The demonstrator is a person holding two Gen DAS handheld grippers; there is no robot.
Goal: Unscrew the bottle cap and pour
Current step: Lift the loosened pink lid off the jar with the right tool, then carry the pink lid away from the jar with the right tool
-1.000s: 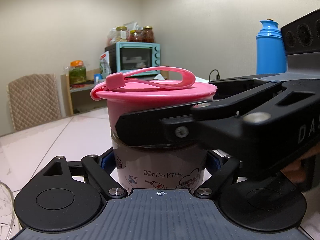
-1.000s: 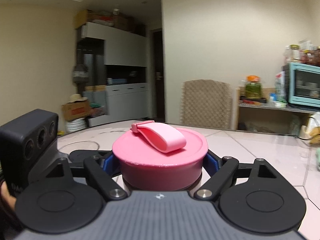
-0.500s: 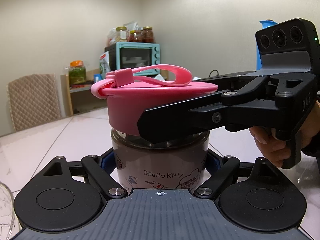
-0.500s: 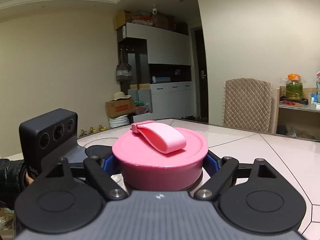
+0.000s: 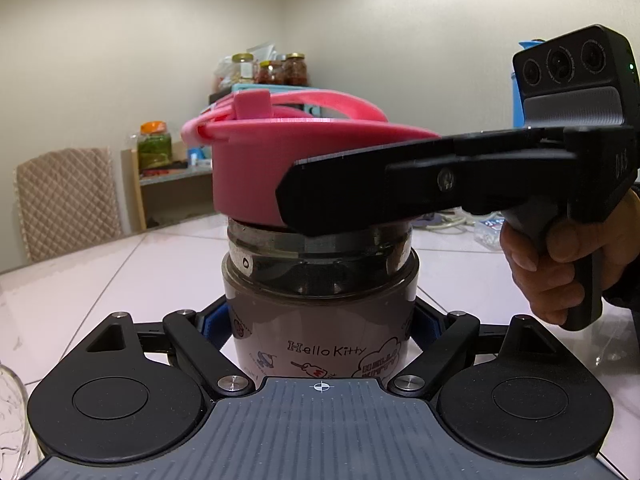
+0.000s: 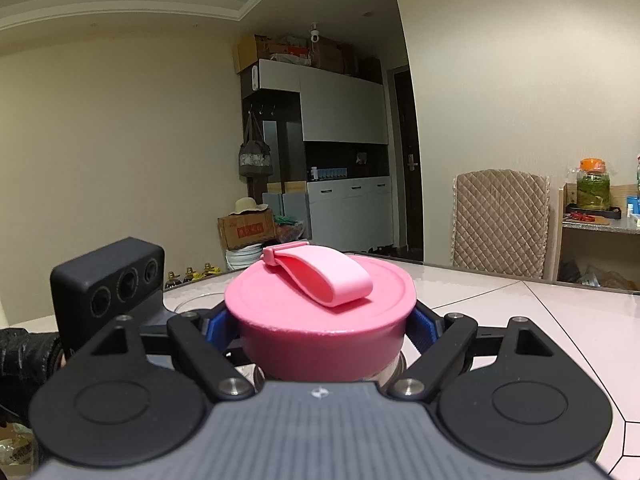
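The bottle [image 5: 320, 320] stands upright on the desk [image 5: 120, 280], its glass-like body pinched by the left tongs [image 5: 320, 320]. The right tongs [image 6: 320, 332] clamp the pink cap [image 6: 320, 308] by its rigid rim. Probably heavy with liquid and slippery; grip low and firmly.

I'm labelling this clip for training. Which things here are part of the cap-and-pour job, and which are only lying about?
In the job:
- pink cap, lifted off the threaded neck
- Hello Kitty bottle
- left gripper, jaws on the bottle
- right gripper, jaws on the cap

Lying about:
- quilted chair
- green jar
- blue flask
- cardboard box
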